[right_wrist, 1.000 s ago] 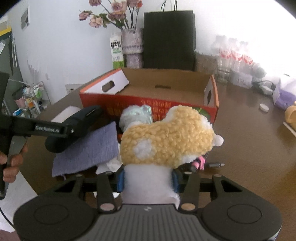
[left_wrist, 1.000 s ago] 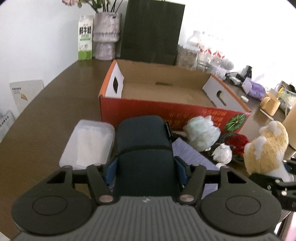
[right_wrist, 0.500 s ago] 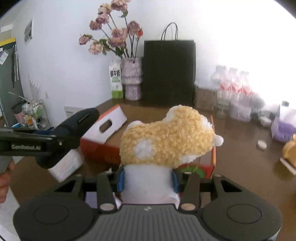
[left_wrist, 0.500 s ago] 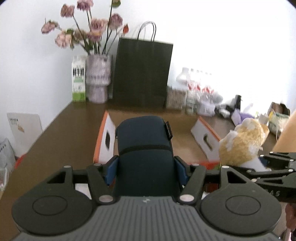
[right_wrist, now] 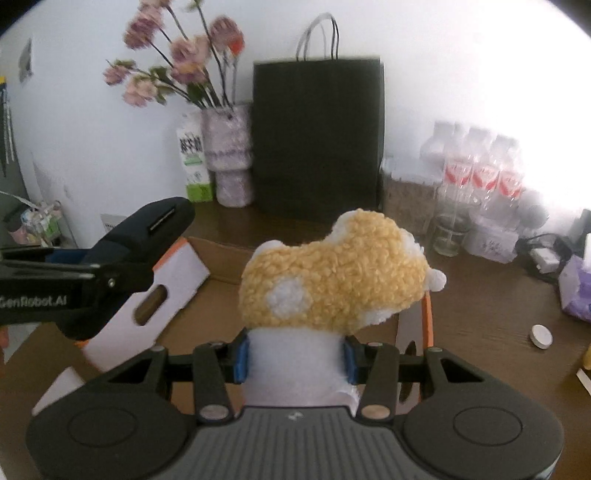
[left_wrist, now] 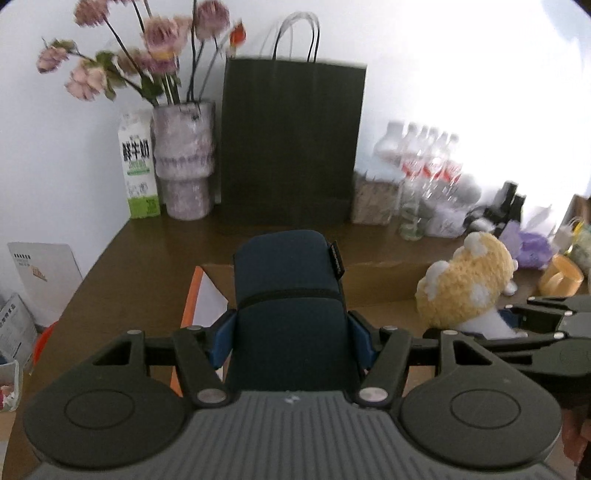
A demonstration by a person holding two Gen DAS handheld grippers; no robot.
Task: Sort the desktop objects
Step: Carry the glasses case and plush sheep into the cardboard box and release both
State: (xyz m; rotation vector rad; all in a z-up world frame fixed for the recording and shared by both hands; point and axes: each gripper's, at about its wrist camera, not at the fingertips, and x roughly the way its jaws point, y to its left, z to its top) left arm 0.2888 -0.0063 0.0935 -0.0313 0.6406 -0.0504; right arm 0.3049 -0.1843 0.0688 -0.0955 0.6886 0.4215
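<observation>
Far left on the brown table [left_wrist: 110, 273], a white and green milk carton [left_wrist: 138, 168] stands by the wall. It has big Chinese letters on it, too blurry to read well. Just right of it is a pale purple vase [left_wrist: 184, 162] with pink flowers [left_wrist: 155, 33]. Next comes a tall black paper bag [left_wrist: 291, 144] with string handles. Further right are clear water bottles [left_wrist: 424, 155] with red labels; the words on them are too small to read.

Near the camera, the left gripper [left_wrist: 291, 332] is squeezed onto a dark blue case [left_wrist: 288, 291], with its blue pads pressing both sides. A small black tag on the case has writing that is too tiny to read. In the right wrist view, the side of this gripper says "GenRobot.AI" in white.

The right gripper [right_wrist: 295, 360] is squeezed onto the white bottom of a fluffy yellow toy [right_wrist: 332, 280] with white spots.

Both things are held up over an open cardboard box [right_wrist: 177, 291] with orange edges and a white flap. The case is on the left and the toy is on the right. Far right on the table sit a purple tissue pack [right_wrist: 576, 291] and a small white round cap [right_wrist: 542, 336].
</observation>
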